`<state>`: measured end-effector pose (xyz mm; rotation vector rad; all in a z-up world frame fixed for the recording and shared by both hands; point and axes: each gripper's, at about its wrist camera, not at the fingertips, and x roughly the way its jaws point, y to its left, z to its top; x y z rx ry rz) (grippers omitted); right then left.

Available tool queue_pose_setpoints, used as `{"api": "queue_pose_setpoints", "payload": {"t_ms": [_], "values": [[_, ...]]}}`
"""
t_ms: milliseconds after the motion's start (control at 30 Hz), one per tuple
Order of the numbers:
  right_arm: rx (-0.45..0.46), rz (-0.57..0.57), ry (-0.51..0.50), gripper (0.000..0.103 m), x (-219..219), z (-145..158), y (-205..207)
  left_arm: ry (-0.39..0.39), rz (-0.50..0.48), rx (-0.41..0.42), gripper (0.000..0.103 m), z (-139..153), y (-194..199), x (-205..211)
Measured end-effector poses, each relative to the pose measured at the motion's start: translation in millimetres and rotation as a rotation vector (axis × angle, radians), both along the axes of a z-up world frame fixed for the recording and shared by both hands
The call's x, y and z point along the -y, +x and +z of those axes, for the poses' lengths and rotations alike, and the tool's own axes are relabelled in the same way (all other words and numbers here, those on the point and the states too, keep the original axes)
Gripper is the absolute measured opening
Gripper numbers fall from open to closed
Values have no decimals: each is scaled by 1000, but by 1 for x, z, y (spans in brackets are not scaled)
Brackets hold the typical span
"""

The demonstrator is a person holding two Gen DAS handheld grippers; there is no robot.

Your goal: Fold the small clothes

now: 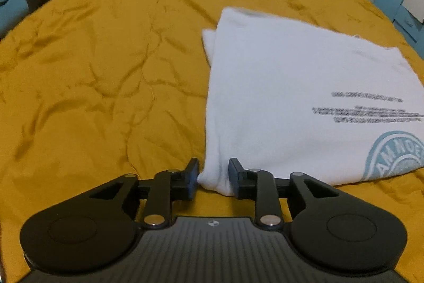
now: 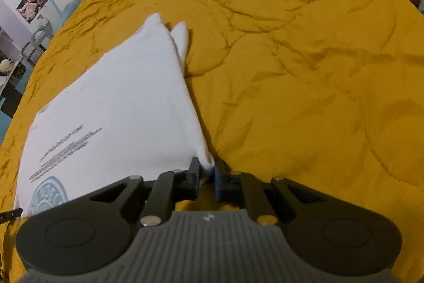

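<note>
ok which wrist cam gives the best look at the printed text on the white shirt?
Left wrist: the white shirt's printed text lies in level lines beside the round blue logo, though blurred. Right wrist shows the same text smeared, slanted, and the logo partly behind the gripper body.

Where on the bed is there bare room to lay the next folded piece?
The yellow blanket is bare left of the white shirt, out to the bed's left edge. It is also bare right of the shirt, out to the bed's right edge. Crowded: the shirt's near corners, pinched by the left hand-held gripper and right hand-held gripper.
</note>
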<state>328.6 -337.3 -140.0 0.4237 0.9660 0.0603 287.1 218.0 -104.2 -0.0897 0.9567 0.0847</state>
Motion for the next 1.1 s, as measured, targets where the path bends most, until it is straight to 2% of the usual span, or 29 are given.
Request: {"api": "queue_pose_setpoints", "payload": {"t_ms": [67, 133, 233, 333, 433, 533, 633, 700, 767, 833, 1100], "values": [[31, 10, -20, 25, 1, 15, -4, 18, -6, 25, 44, 10, -4, 0], [68, 14, -30, 35, 6, 30, -7, 23, -8, 68, 50, 24, -5, -1], [121, 17, -10, 40, 12, 50, -1, -5, 2, 118, 52, 38, 6, -2], [145, 21, 29, 41, 15, 57, 19, -23, 9, 151, 52, 44, 22, 0], [157, 30, 52, 41, 13, 57, 43, -31, -2, 167, 52, 43, 46, 8], [160, 37, 63, 49, 6, 53, 68, -30, -27, 167, 52, 37, 67, 18], [153, 37, 58, 47, -2, 44, 97, -26, -37, 163, 52, 28, 88, 25], [159, 64, 63, 40, -10, 39, 118, -28, -41, 164, 52, 22, 99, 27], [169, 93, 72, 20, -20, 36, 138, -30, -38, 162, 52, 15, 110, 27], [183, 114, 59, 13, -29, 33, 155, -32, -33, 167, 52, 9, 122, 25], [152, 132, 17, 9, -46, 3, 211, -46, -11, 148, 52, -16, 147, 14]]}}
